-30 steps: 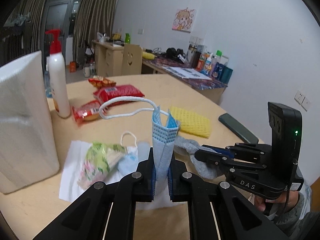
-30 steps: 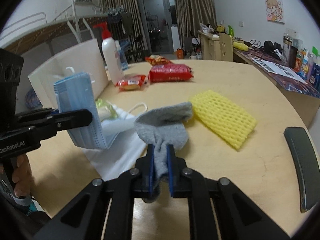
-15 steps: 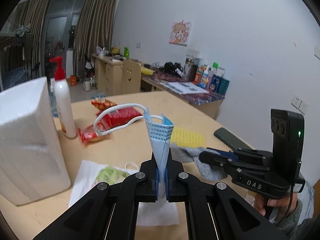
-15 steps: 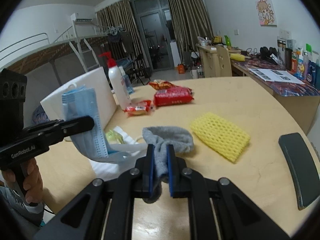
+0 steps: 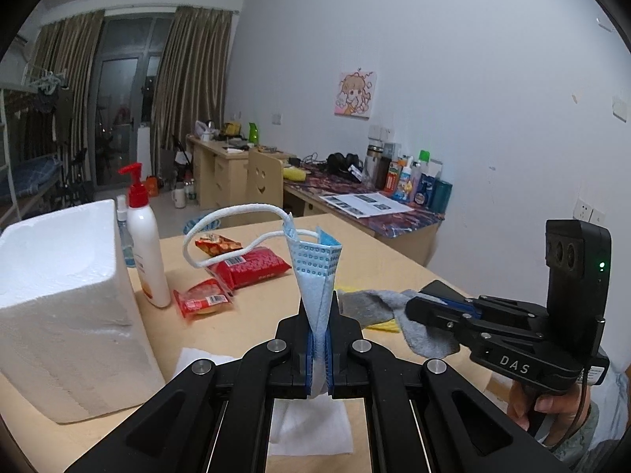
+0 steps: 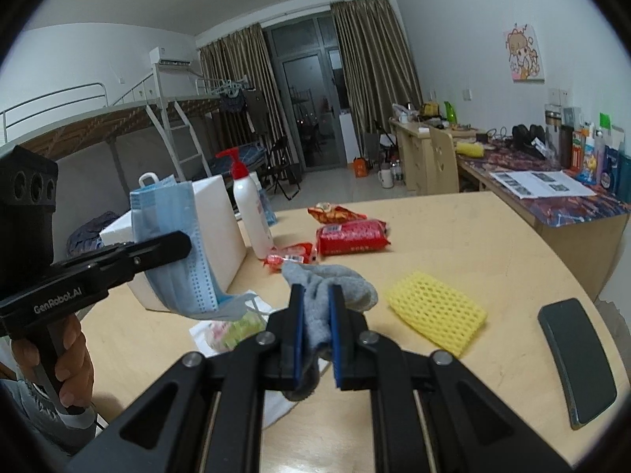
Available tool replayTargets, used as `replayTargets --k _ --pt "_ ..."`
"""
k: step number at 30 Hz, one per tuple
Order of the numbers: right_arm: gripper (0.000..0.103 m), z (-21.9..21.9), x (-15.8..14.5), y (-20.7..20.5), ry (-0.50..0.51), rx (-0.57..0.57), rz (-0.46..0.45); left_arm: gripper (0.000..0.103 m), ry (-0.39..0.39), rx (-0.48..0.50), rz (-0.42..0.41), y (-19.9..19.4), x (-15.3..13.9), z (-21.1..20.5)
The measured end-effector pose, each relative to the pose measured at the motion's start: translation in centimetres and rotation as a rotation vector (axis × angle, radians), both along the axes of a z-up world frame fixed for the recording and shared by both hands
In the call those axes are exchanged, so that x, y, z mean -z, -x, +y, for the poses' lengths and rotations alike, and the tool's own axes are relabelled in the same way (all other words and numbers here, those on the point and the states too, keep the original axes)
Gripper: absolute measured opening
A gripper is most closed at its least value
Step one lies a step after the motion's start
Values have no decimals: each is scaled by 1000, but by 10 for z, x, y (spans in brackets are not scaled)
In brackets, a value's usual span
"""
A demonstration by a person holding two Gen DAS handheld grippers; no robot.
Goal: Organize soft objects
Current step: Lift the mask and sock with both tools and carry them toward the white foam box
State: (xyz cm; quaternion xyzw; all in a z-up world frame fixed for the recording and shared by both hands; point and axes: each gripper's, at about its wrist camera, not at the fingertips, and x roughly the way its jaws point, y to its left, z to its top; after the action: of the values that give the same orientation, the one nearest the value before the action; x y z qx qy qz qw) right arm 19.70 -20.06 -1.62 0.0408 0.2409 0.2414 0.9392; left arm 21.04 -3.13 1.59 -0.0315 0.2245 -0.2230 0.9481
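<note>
My left gripper (image 5: 318,315) is shut on a folded blue face mask (image 5: 315,276), whose white ear loop arcs up to the left. From the right wrist view the same mask (image 6: 177,252) hangs from that gripper (image 6: 185,242) above the table. My right gripper (image 6: 316,307) is shut on a grey sock (image 6: 331,280), held clear of the tabletop. The sock (image 5: 394,307) also shows in the left wrist view, drooping from the right gripper (image 5: 414,307). A yellow foam net (image 6: 435,311) lies flat on the table to the right of the sock.
A white foam block (image 5: 67,299) stands at the left with a pump bottle (image 5: 146,236) behind it. Red snack packets (image 6: 351,234) lie mid-table. A white tissue (image 5: 311,425) with a green wrapped item (image 6: 240,325) lies below the grippers. A dark phone (image 6: 575,358) rests near the right edge.
Both grippers have risen from the table, lifting the mask and the sock with them. The views tilted up, showing more of the room.
</note>
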Motion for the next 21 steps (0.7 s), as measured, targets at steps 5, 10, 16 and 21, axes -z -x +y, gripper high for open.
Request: replayTargets --k 5,10,16,21 --pt "15 4 -7 9 9 3 -33 4 -18 -24 -23 10 -5 4" --pt "15 6 -14 17 12 6 -66 4 -26 -37 -65 29 -13 7" --pt "15 7 -23 30 -1 7 -103 4 -16 -45 -107 50 -27 15" --pt "14 13 -30 42 -3 -3 -133 4 -19 -60 -139 69 -36 21"
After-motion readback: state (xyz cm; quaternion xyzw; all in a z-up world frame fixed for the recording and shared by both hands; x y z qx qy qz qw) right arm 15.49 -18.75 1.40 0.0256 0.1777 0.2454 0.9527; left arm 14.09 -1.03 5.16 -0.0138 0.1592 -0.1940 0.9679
